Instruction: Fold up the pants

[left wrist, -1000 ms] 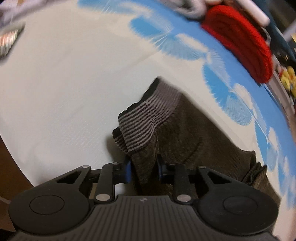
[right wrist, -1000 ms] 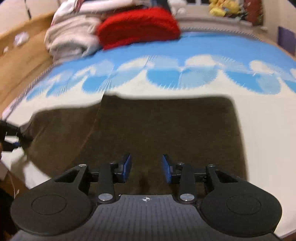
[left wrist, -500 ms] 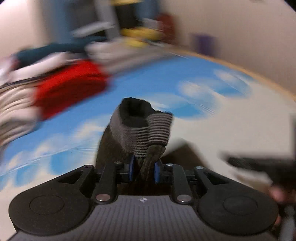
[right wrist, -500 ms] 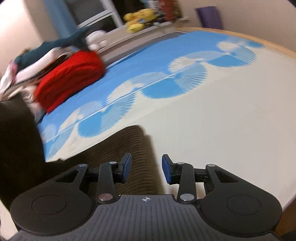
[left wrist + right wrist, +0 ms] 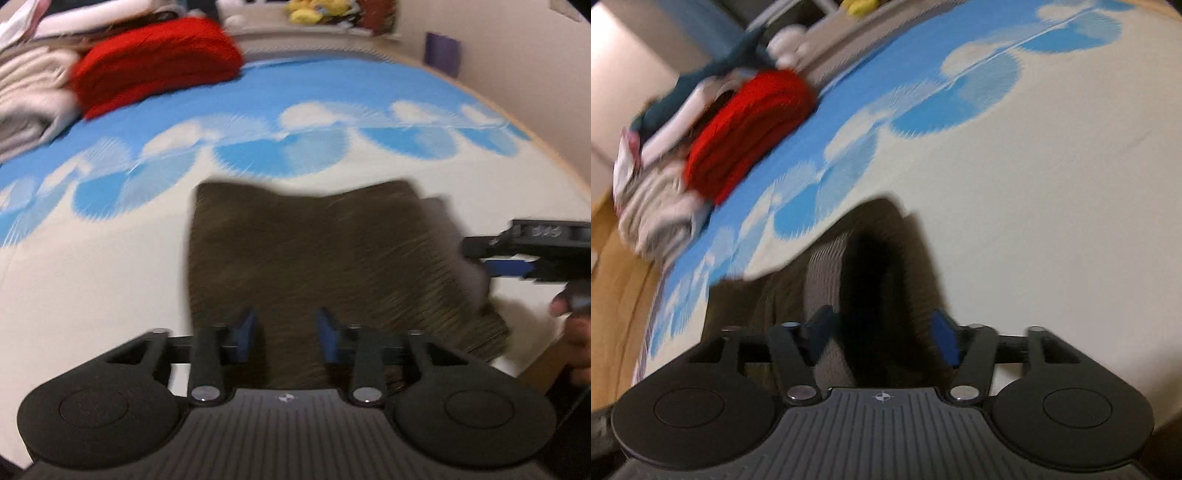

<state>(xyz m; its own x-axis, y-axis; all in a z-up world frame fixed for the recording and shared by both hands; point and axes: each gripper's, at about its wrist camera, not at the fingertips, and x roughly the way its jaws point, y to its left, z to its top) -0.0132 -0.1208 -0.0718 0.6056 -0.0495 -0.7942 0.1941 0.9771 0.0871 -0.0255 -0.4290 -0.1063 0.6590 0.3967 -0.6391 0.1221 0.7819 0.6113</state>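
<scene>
Brown pants (image 5: pixel 314 254) are now lying folded over on the bedspread (image 5: pixel 92 280), the left gripper (image 5: pixel 286 334) having just released the cuff, while the open right gripper (image 5: pixel 882 334) is straddling their edge.

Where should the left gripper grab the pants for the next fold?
Probably the pants' left edge, near the far corner, coming in low from the left. That edge lies straight and free on the sheet; the right gripper already works the striped waistband side. The left gripper is open.
</scene>
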